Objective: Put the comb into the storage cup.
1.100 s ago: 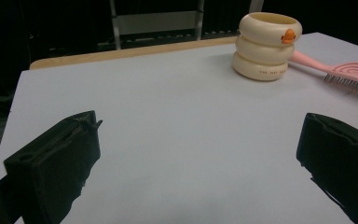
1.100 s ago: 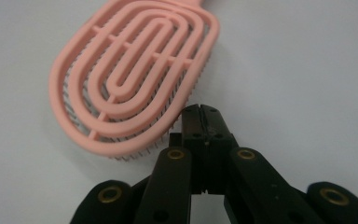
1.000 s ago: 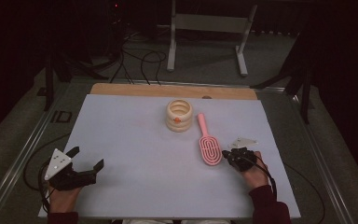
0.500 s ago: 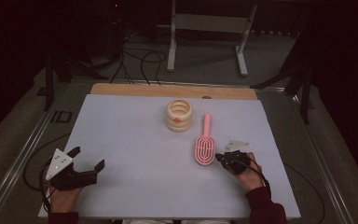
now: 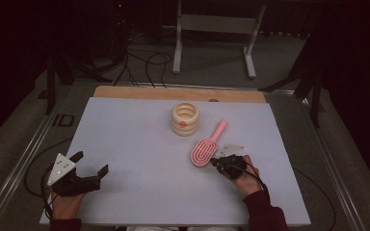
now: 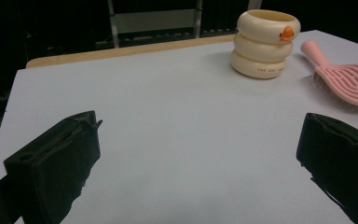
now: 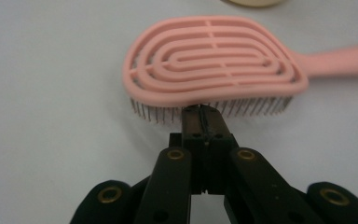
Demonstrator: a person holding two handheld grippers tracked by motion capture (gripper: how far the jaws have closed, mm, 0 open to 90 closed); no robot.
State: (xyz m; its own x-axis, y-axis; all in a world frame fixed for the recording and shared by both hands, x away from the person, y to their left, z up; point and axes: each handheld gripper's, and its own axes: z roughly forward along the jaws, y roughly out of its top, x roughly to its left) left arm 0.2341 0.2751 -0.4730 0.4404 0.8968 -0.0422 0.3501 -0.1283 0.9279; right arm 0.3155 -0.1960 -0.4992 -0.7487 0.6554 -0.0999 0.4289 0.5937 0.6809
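At the left, the left gripper (image 5: 90, 164) rests low on the white table (image 5: 135, 144) with its fingers (image 5: 102, 170) spread wide and released; nothing lies between them, just bare table surface. A hand (image 5: 67, 204) holds it from below, and a grey three-cornered plate (image 5: 61, 167) sits on top of it. In the left gripper view, the two black fingers (image 6: 56, 158) stand far apart at the lower corners, and well ahead of them, toward the right finger's side, stands a cream cup (image 6: 265, 43) shaped like three stacked rings, with a small orange mark near its rim.

Moving right, that cup (image 5: 185, 118) stands upright near the far middle of the table, well apart from both grippers. Just beside it lies the pink hairbrush (image 5: 206, 148), bristles down, its handle pointing away toward the far right and its oval head toward the person.

At the right, the right gripper (image 5: 218, 162) is clenched, its fingers pressed together with nothing between them. In the right gripper view the closed fingertips (image 7: 201, 115) sit right at the near edge of the hairbrush (image 7: 214, 60) head, touching or all but touching the row of bristles under the rim; which of the two I cannot tell. The brush head lies directly ahead of the fingertips, the handle running off to their right. The person's right hand (image 5: 250, 180), in a dark red sleeve (image 5: 265, 214), holds this gripper.
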